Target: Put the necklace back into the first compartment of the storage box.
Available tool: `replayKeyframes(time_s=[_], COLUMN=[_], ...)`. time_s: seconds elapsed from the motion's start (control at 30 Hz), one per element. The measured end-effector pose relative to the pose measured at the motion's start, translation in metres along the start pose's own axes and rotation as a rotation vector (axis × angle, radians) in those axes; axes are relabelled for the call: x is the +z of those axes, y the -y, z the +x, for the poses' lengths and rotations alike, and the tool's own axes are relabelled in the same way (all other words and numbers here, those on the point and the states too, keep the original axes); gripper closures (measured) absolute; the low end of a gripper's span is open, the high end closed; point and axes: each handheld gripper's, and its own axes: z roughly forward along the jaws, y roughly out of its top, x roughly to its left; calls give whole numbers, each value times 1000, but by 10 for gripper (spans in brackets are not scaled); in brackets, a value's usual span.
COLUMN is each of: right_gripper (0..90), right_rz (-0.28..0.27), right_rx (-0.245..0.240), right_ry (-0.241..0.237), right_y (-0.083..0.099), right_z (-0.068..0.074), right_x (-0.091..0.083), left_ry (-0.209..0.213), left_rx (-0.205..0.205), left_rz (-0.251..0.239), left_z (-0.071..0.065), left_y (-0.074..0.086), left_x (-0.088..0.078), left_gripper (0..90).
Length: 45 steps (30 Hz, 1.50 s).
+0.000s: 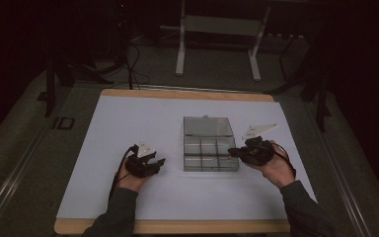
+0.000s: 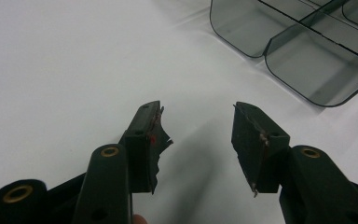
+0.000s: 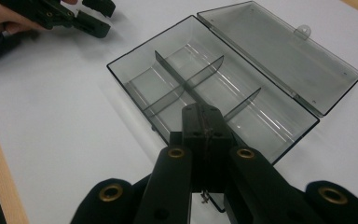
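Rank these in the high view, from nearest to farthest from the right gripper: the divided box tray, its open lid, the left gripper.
1. The divided box tray: directly at the right gripper's tips, on its left.
2. The open lid: behind the tray, lying flat toward the far edge.
3. The left gripper: beyond the tray, on the other side.

The left gripper (image 1: 150, 162) is held low with its fingers (image 2: 145, 135) spread apart; the right gripper (image 1: 237, 152) has its fingers (image 3: 204, 128) pressed together.

Right gripper (image 3: 204, 122) jaws closed over near wall of open divided plastic box (image 3: 177, 79); left gripper (image 3: 81, 16) beyond box.
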Motion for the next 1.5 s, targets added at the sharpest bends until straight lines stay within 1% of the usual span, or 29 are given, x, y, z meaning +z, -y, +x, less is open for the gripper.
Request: replayKeyframes(time_s=[0.6, 0.77, 1.23, 1.5], right_gripper=[900, 900, 900, 900], right_rz=[-22, -27, -30, -25], right_rx=[-7, -11, -2, -11], right_ry=[-5, -8, -22, -26], right_y=[-14, -19, -30, -38], right_z=[-1, -2, -4, -4], right_x=[2, 5, 14, 19], left_ry=[-1, -1, -1, -1], left_rx=[3, 2, 7, 9], left_rz=[1, 0, 4, 5], left_z=[0, 0, 0, 0], left_y=[0, 0, -1, -1], left_x=[0, 0, 0, 1], left_gripper=[528, 528, 528, 528])
